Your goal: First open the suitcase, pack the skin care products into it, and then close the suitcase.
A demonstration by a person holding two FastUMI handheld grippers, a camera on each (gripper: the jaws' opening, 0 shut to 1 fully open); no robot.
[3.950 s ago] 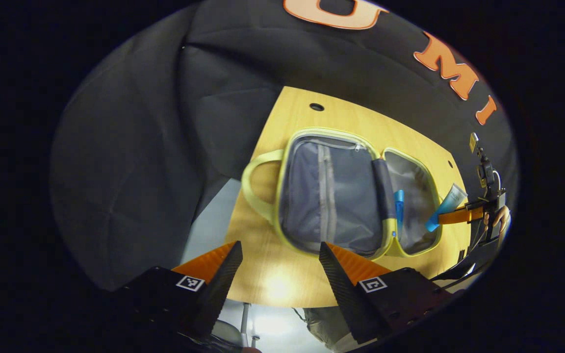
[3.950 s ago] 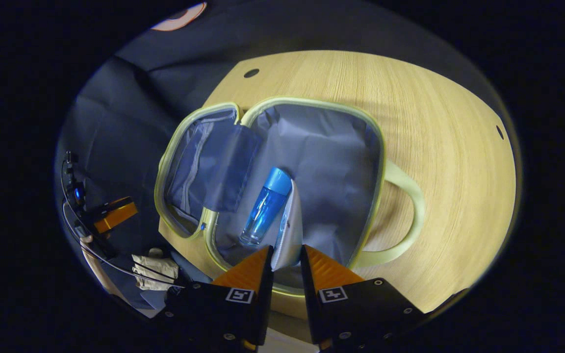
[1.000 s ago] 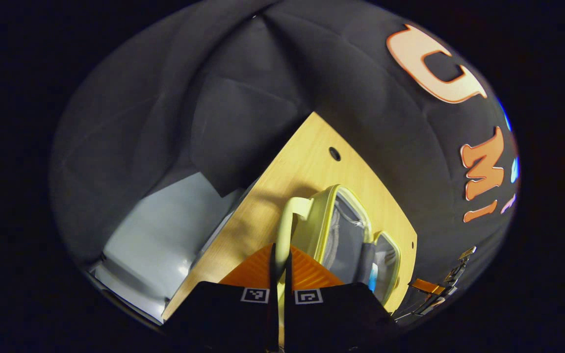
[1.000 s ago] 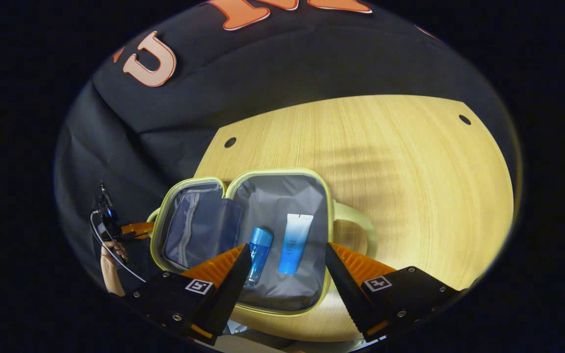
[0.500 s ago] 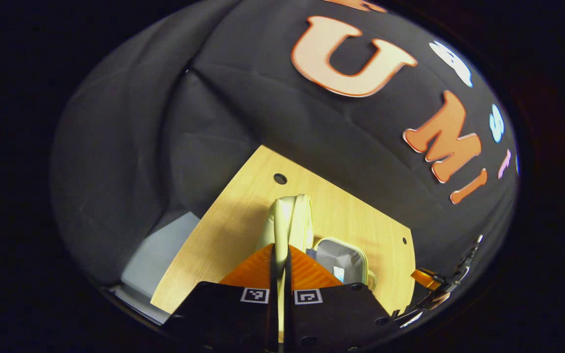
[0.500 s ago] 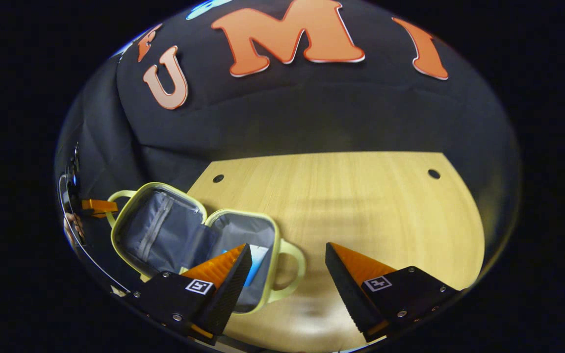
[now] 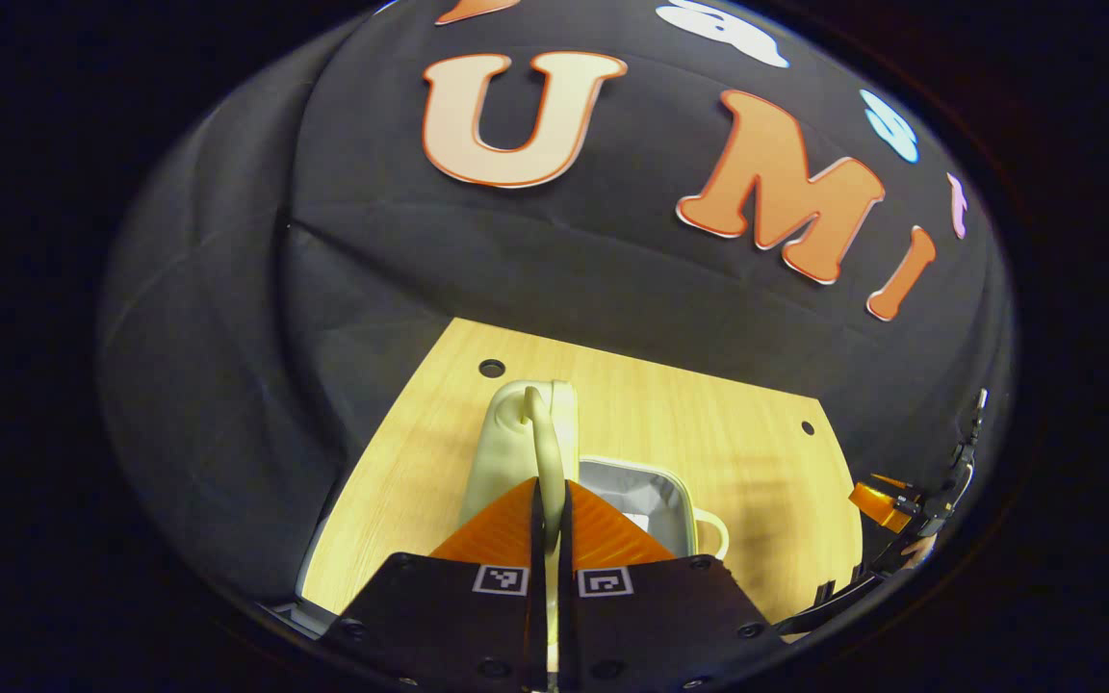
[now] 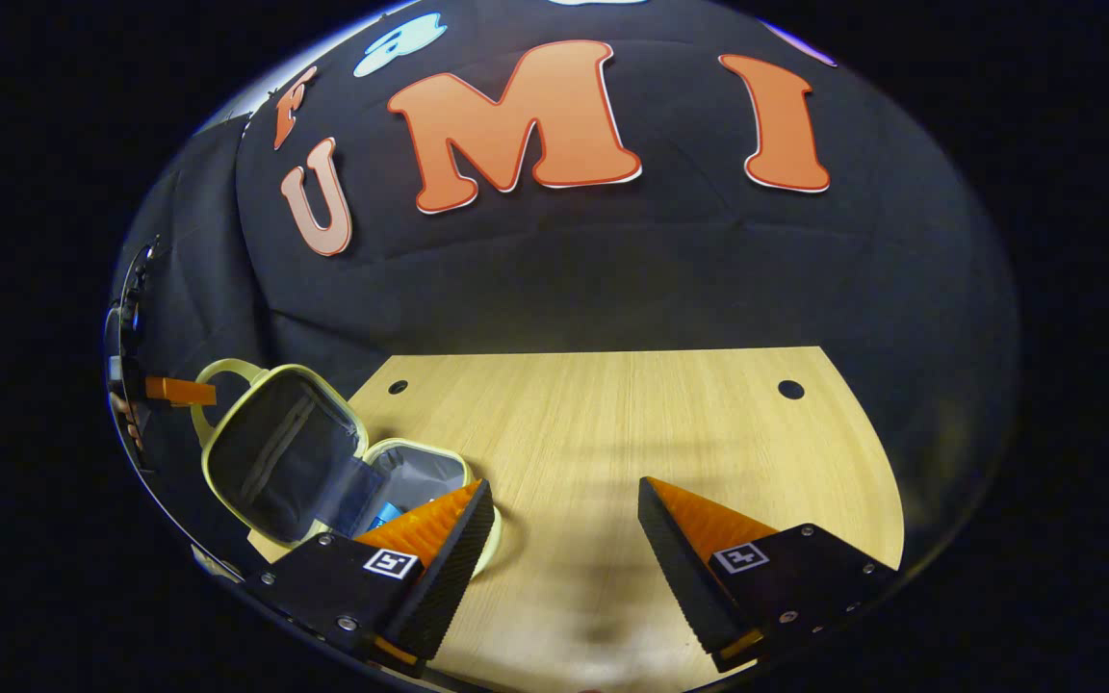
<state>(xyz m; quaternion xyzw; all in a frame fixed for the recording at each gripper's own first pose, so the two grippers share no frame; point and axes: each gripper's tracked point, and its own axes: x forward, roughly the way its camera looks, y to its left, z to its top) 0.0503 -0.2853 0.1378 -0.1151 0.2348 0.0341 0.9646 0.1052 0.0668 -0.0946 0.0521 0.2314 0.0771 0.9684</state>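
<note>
Left gripper (image 7: 549,500) clenched on handle (image 7: 543,438), lid (image 7: 502,452) raised straight ahead, base (image 7: 656,486) just right; right gripper (image 8: 564,520) released, farther.

Surface: light wooden table (image 8: 631,433), grain running front to back, small dark holes near its far corners.
Resting on it: pale yellow-green suitcase (image 8: 277,460), at the left end, lower half flat on the wood, lid raised.

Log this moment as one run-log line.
stage: closing | left tool: shut on suitcase handle | lid: raised | right tool: open
</note>
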